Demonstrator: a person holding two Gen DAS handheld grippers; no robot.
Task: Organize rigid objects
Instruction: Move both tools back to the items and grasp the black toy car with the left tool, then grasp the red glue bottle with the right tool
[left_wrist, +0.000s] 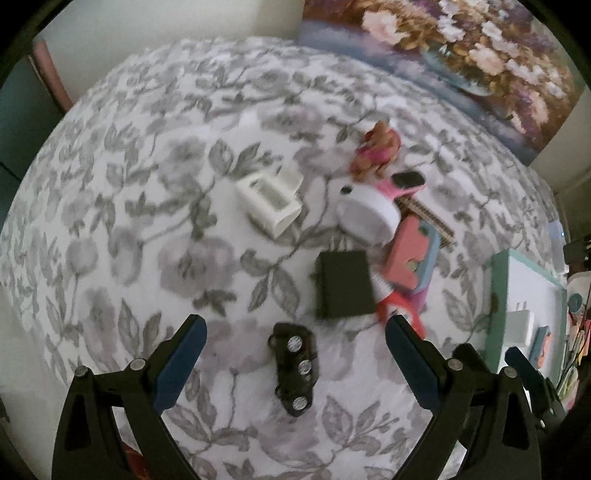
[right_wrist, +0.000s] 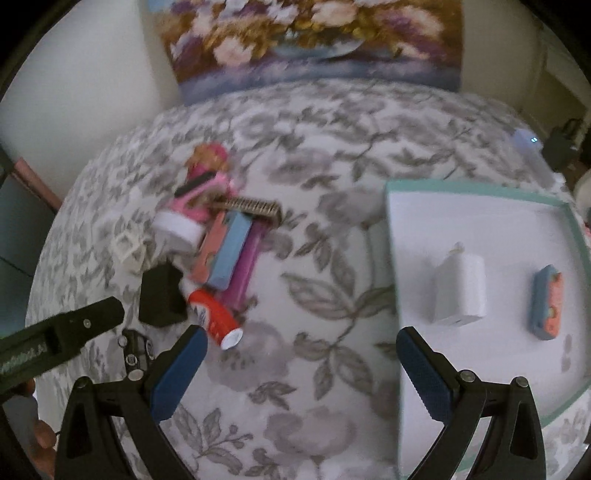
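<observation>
My left gripper (left_wrist: 295, 325) is open just above a black toy car (left_wrist: 294, 367) lying on the floral bedspread, wheels showing. Beyond it sits a black plug adapter (left_wrist: 343, 284), a white plastic holder (left_wrist: 271, 199), a white round tub (left_wrist: 367, 216), a pink doll figure (left_wrist: 376, 151), pink and blue blocks (left_wrist: 410, 258) and a red-white tube (left_wrist: 397, 304). My right gripper (right_wrist: 301, 341) is open and holds nothing, over the bedspread beside a teal-rimmed white tray (right_wrist: 480, 206). A white charger (right_wrist: 460, 288) and a blue-pink block (right_wrist: 546, 302) lie in the tray.
A floral painting (right_wrist: 314, 40) leans against the wall behind the bed. A comb (right_wrist: 251, 206) lies by the block pile (right_wrist: 229, 251). The left gripper's arm (right_wrist: 62, 332) crosses the right view's left side. A white device with a lit dot (right_wrist: 528, 142) sits far right.
</observation>
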